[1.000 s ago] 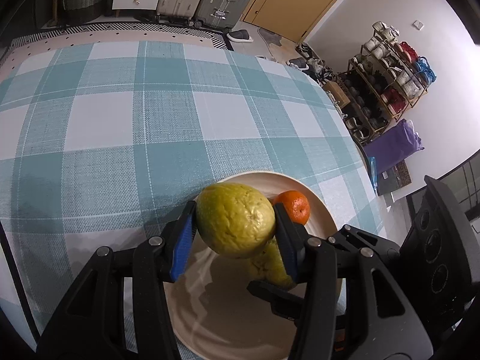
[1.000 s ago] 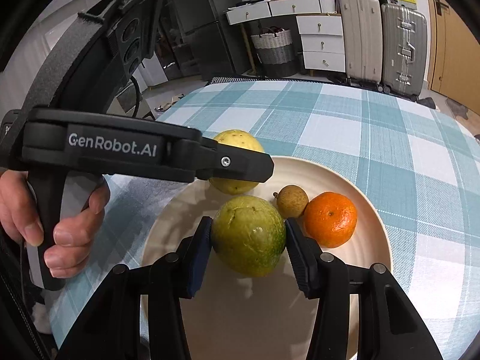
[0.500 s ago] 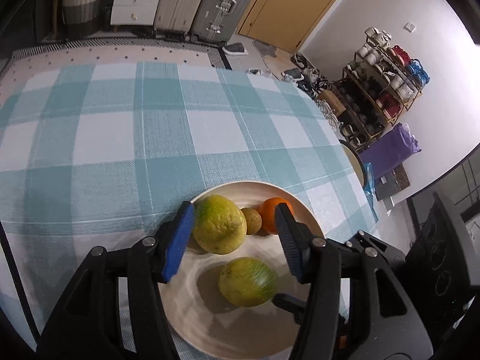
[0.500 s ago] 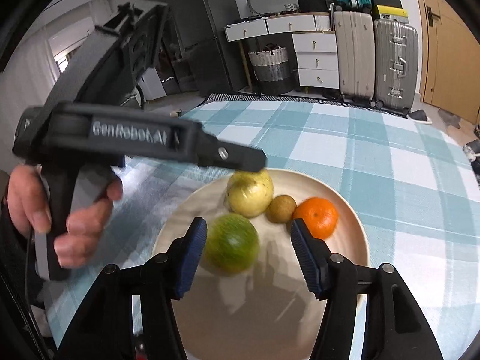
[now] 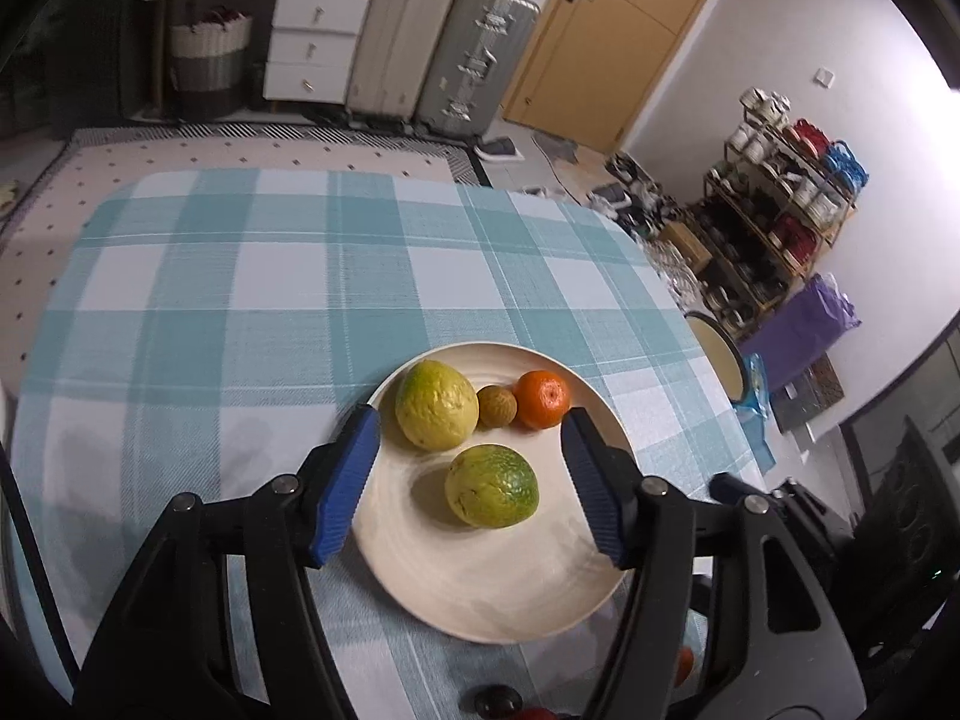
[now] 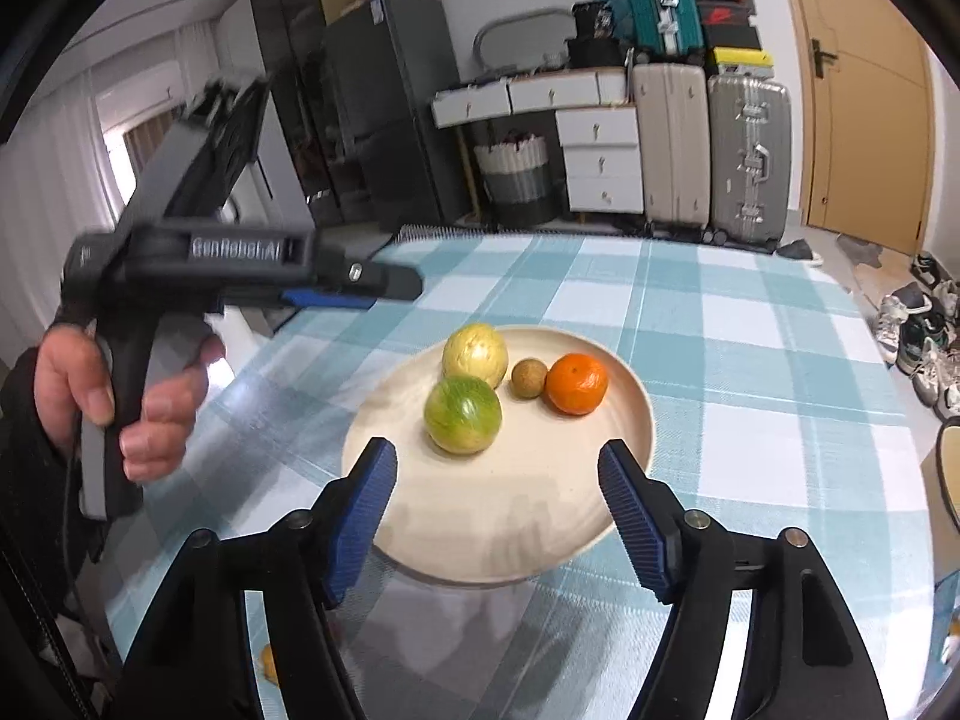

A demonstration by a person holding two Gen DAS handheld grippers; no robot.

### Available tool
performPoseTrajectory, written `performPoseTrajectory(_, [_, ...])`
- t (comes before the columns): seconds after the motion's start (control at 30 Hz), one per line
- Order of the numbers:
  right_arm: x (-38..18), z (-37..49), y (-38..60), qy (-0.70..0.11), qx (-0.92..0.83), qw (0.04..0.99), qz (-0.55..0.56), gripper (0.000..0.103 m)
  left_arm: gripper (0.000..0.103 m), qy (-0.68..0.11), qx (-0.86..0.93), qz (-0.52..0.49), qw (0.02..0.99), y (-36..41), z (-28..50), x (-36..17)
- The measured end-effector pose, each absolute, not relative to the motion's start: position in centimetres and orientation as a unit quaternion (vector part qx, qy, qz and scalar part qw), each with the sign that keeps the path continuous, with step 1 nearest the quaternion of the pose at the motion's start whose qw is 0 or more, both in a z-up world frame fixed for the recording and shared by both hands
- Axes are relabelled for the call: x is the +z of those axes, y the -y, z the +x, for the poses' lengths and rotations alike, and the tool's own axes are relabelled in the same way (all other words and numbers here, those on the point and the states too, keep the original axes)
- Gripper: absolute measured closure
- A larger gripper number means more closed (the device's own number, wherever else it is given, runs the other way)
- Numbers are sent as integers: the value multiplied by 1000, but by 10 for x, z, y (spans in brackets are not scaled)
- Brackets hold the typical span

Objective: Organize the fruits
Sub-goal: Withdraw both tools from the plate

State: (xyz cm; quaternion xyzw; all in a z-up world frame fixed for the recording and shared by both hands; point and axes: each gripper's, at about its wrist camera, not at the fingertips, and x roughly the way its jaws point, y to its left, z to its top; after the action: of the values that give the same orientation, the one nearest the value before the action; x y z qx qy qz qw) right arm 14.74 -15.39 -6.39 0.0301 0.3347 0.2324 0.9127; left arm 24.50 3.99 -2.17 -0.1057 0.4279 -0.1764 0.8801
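i have both grippers hanging above the near edge of the cream plate (image 5: pixel 480 600), which sits on the teal and white checked tablecloth (image 5: pixel 240 300). the left gripper (image 5: pixel 471 480) has its jaws opening with nothing pressed between the blue pads (image 5: pixel 345 480); the fruit only shows in the gap from the camera's angle, lower down on the plate. the right gripper (image 6: pixel 498 516) is the same: jaws opening, pads clear of everything, bare plate showing between them.

four fruits lie on the plate. taking the plate as a clock face in the left wrist view, the green-yellow fruit (image 5: pixel 492 493) sits close to the centre, by itself. the pale yellow fruit (image 5: pixel 436 404) lies at about 11 o'clock near the rim. the small brown fruit (image 5: pixel 496 406) is at 12 o'clock, touching or just beside the yellow one, and the orange mandarin (image 5: pixel 543 399) is at 1 o'clock, just beside the brown one. those three make a row along the far rim, with the green-yellow fruit apart from them on the near side.

in the right wrist view a hand (image 6: pixel 120 402) grips the handle of the left gripper at about 9 o'clock of the frame, off the plate's left edge. suitcases (image 5: pixel 438 54) and white drawers (image 5: pixel 312 42) stand against the far wall beyond the table.
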Motion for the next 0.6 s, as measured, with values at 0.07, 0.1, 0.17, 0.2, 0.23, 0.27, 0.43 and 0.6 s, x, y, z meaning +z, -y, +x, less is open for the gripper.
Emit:
performPoseTrajectory(0.07, [-57, 137, 157, -321, 232, 917, 39, 23, 31, -414, -157, -102, 891, -41, 229, -15])
performPoseTrajectory(0.1, [-55, 133, 158, -316, 235, 918, 43, 20, 28, -406, -155, -102, 895, -42, 222, -12])
performPoseTrajectory(0.17, [-50, 126, 162, -312, 241, 917, 61, 20, 21, -390, -146, -98, 904, -43, 204, -5])
performPoseTrajectory(0.2, [-48, 123, 164, -309, 241, 917, 70, 20, 21, -385, -136, -93, 908, -43, 196, -1])
performPoseTrajectory(0.23, [-45, 120, 167, -307, 240, 918, 79, 20, 21, -382, -129, -89, 911, -43, 190, 0])
performPoseTrajectory(0.27, [-43, 117, 169, -305, 239, 918, 83, 19, 21, -379, -127, -86, 912, -42, 184, 2])
performPoseTrajectory(0.43, [-35, 100, 175, -293, 235, 922, 99, 11, 4, -375, -86, -69, 920, -37, 156, 0])
performPoseTrajectory(0.6, [-33, 85, 180, -286, 229, 924, 109, 6, 1, -370, -69, -64, 924, -33, 133, -5])
